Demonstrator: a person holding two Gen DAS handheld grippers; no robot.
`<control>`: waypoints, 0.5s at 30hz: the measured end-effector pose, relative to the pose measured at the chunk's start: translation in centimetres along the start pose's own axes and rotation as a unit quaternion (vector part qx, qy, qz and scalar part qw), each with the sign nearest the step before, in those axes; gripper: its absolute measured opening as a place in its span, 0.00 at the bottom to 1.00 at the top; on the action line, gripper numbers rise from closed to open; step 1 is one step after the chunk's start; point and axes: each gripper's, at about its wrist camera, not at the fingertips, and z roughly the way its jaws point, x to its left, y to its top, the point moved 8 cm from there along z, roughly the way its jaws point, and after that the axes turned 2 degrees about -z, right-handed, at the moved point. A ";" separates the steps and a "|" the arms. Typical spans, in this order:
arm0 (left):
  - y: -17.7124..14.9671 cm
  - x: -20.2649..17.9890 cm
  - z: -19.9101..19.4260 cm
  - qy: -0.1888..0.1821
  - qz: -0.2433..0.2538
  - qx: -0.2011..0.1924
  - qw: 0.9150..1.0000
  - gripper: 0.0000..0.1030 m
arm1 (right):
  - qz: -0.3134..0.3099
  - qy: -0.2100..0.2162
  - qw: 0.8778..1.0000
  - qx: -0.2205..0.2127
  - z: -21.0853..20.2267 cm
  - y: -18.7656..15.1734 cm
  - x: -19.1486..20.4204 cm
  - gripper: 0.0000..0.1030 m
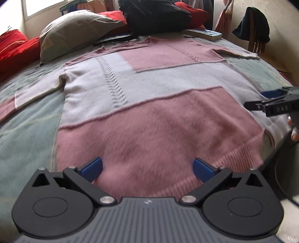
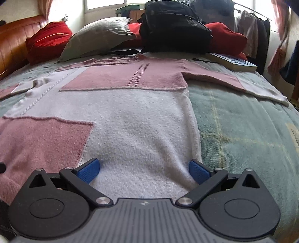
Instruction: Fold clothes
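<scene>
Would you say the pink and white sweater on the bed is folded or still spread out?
Spread out: the sweater lies flat on the bed, both sleeves extended sideways, no fold visible.

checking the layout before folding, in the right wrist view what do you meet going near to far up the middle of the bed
Open right gripper with blue pads → white knit lower panel of the pink and white patchwork sweater → its pink upper panel with a braided seam → black fabric backpack at the head of the bed → bright window.
</scene>
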 end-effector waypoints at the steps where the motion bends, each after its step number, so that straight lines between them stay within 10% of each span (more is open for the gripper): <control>1: -0.4 0.2 -0.3 -0.002 -0.002 0.000 1.000 0.99 | -0.004 0.004 1.000 0.002 -0.2 -0.1 0.0 1.00; 8: -0.4 0.2 -0.6 0.010 -0.005 0.012 1.000 0.99 | -0.076 0.069 0.995 -0.004 -2.2 1.2 2.3 1.00; 15: -0.7 0.4 -0.6 0.012 -0.013 0.012 1.000 0.99 | -0.232 0.176 0.956 -0.041 -0.5 5.0 9.0 1.00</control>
